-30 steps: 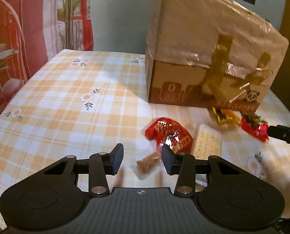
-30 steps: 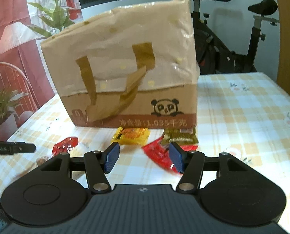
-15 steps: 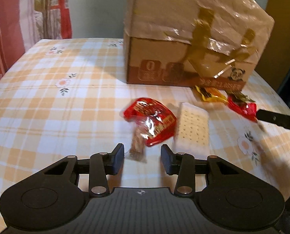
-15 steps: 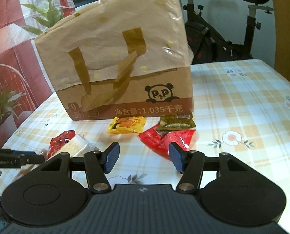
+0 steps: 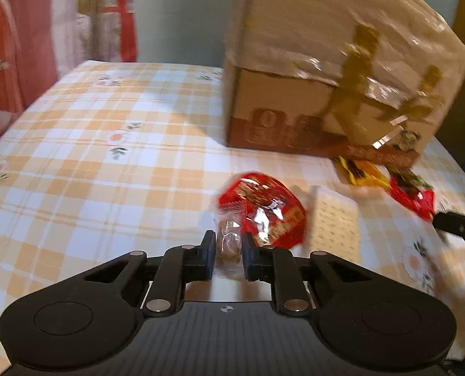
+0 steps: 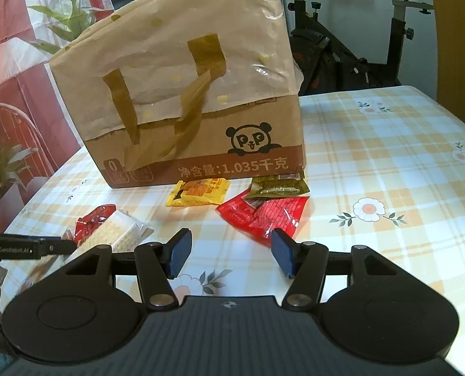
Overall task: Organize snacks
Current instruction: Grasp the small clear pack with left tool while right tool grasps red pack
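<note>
A: Start big. The cardboard snack box [image 6: 182, 100], draped in a loose plastic bag, stands on the checked desk [image 5: 107, 163], and every snack lies in front of it. I'd guess that's where they go, though I can't see an opening from either view.

B: So the first risk is the drop-off: if the bag film covers the top of the box, a snack could slide off the plastic and back onto the desk.

A: Next, the right gripper [image 6: 229, 255]. Its jaws stand apart with nothing between them, just short of the red packet [image 6: 263, 216] that lies in front of the box's panda corner, with the olive packet [image 6: 279, 186] resting on its far edge.

B: Close there carelessly and it could drag both, or only crease the foil.

A: The yellow packet [image 6: 198, 192] sits just left of those, near the box's base. Further left, the cracker pack [image 5: 335, 222] touches the shiny red wrapper [image 5: 263, 210].

B: And the left gripper [image 5: 229, 252]?

A: Its jaws have just closed, pinching the small clear-wrapped brown candy [image 5: 229, 238], which lies against the red wrapper.

B: That's the fragile part. The grip looks to be on the near end only, on slick film, so it may slip out when lifted, or tug the red wrapper along.
</note>
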